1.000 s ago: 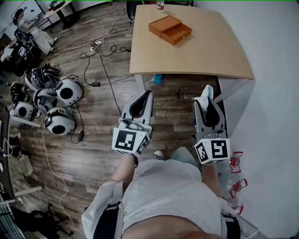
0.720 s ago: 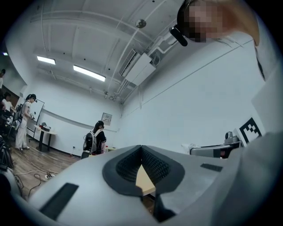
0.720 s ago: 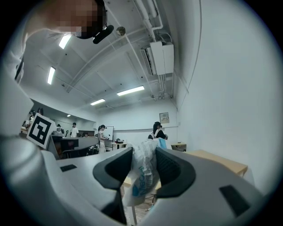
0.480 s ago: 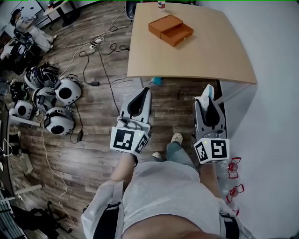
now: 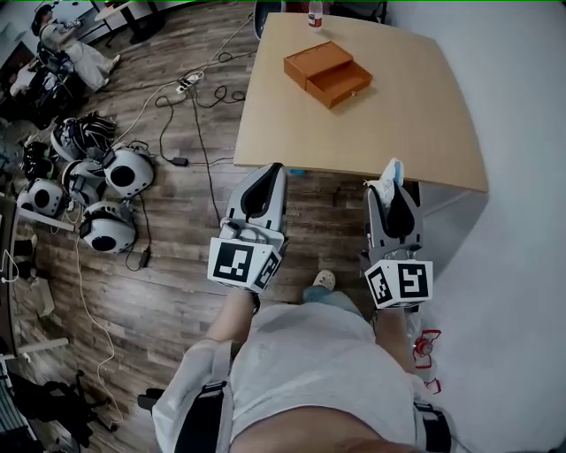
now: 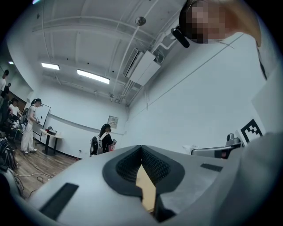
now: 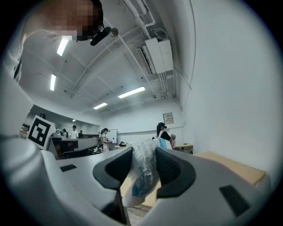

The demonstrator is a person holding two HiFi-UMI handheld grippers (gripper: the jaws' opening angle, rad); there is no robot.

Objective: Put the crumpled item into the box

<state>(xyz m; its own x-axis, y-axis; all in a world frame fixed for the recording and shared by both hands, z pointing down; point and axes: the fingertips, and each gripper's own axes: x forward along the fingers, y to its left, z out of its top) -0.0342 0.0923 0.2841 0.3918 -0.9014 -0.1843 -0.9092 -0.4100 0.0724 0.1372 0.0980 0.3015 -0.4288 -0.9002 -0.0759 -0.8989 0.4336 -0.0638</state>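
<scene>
My right claw (image 5: 393,184) clamped the wrapper (image 5: 392,170) at the table (image 5: 424,133) edge, lower centre-right; my left claw (image 5: 268,174), jaws together and empty, hovered alongside. Bare tabletop lay open before the box (image 5: 328,73), upper centre.

A bottle (image 5: 316,9) at the tabletop's (image 5: 416,115) far edge is cut off; the right claw (image 5: 391,190) hides most of the crumpled item (image 5: 393,171).
</scene>
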